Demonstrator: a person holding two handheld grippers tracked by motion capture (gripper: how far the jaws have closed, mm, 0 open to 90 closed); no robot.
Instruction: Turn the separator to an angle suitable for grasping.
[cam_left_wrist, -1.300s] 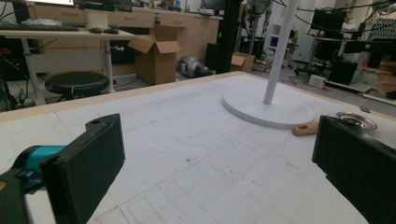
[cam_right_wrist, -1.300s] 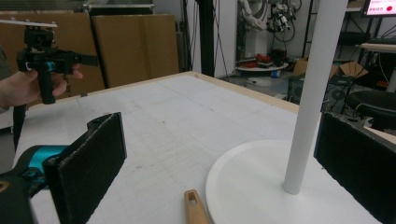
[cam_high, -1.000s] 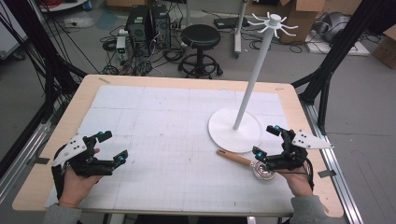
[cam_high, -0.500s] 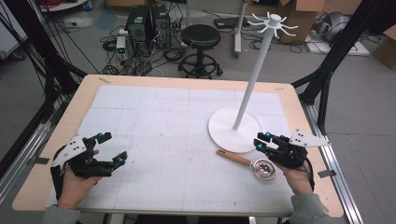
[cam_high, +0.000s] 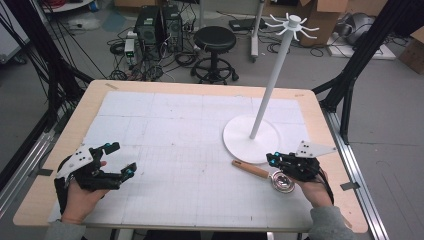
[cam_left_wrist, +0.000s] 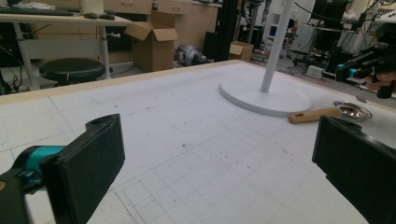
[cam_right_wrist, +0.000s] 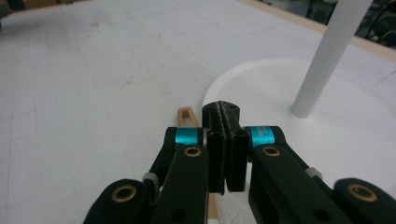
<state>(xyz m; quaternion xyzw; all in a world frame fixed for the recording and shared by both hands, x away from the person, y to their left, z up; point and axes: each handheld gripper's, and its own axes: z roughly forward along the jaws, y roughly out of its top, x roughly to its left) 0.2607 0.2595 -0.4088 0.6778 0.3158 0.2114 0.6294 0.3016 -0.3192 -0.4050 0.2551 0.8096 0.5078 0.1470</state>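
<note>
A small metal strainer (cam_high: 283, 181) with a wooden handle (cam_high: 249, 169) lies on the table in front of the white stand's round base (cam_high: 245, 142). My right gripper (cam_high: 272, 159) hovers just above it, pointing left, jaws pressed together with nothing between them. In the right gripper view the shut gripper (cam_right_wrist: 225, 112) hangs over the handle's end (cam_right_wrist: 187, 115). My left gripper (cam_high: 122, 159) rests at the front left, open and holding nothing. In the left gripper view its open gripper (cam_left_wrist: 219, 144) faces the strainer (cam_left_wrist: 351, 110) far off.
The stand's white pole (cam_high: 270, 85) rises to a ring of hooks (cam_high: 292, 22). A white gridded mat (cam_high: 190, 150) covers the wooden table. Behind the table are a black stool (cam_high: 215, 42), computer towers and cables on the floor.
My right gripper has tipped down and swung to point left over the strainer, its jaws coming together. The left gripper has barely moved.
</note>
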